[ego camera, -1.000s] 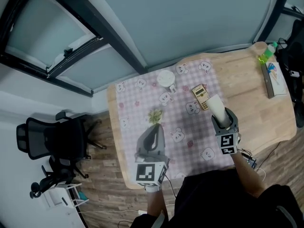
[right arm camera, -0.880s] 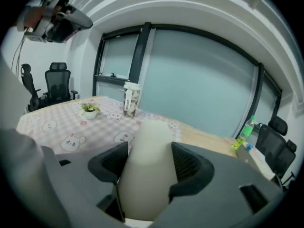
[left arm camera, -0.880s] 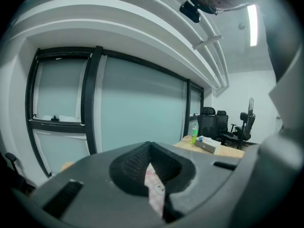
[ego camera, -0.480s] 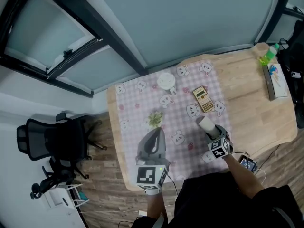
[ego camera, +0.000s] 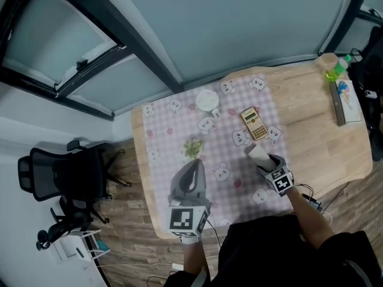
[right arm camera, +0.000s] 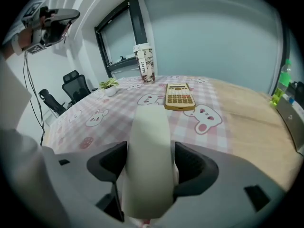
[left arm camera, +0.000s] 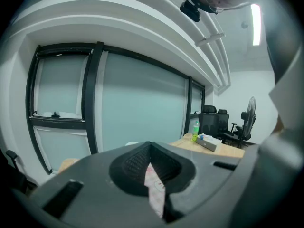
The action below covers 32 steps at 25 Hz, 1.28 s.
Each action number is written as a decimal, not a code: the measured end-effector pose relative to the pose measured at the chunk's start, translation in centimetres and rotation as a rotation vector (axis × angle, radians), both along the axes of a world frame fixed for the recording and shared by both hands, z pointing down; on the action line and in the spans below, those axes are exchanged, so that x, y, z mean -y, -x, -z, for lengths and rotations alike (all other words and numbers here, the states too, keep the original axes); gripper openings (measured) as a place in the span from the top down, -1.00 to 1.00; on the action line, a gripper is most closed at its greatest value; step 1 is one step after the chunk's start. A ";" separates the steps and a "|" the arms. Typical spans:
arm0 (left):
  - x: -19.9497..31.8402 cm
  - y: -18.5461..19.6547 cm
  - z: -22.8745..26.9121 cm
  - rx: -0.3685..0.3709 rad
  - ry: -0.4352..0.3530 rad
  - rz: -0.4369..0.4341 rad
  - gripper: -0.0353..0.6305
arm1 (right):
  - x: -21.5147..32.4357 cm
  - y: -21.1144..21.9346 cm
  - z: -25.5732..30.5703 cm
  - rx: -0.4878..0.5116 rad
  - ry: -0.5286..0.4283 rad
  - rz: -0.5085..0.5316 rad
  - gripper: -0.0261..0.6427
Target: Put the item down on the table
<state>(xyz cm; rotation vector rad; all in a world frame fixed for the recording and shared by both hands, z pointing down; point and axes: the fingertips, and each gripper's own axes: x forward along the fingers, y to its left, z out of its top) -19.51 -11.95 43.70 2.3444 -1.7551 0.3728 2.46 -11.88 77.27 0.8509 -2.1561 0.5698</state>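
Note:
An off-white cylinder-shaped item sits between the jaws of my right gripper; both pads still touch its sides while the jaws are opening. In the head view the item lies low over the pink checked tablecloth, just ahead of the right gripper, near the table's front edge. My left gripper hovers over the cloth's front left part, jaws shut and holding nothing. In the left gripper view the left gripper points up toward the windows.
A yellow calculator lies just beyond the item. A coffee cup and a small potted plant stand on the cloth. A green bottle and a tissue box are at the far right. An office chair stands left.
My right gripper has carried the item left and toward the near edge, down close to the cloth. The left gripper has barely moved.

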 end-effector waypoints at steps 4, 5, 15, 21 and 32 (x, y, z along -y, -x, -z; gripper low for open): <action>-0.1 0.0 0.0 -0.007 0.006 0.007 0.91 | -0.1 0.2 0.0 -0.004 -0.009 -0.003 -0.01; -0.1 0.0 0.0 -0.008 0.006 0.008 0.91 | -0.2 0.2 0.0 -0.002 -0.005 0.001 -0.01; -0.5 -0.2 0.1 -0.004 0.001 -0.004 0.91 | -1.6 1.5 -0.8 -0.042 0.002 0.090 -0.46; -0.8 0.3 0.1 0.004 -0.003 0.005 0.91 | -1.6 1.5 -1.1 -0.079 -0.001 0.084 -0.54; -0.8 0.8 0.5 0.009 -0.015 0.016 0.91 | 2.6 2.0 7.7 0.031 -0.193 0.035 -0.54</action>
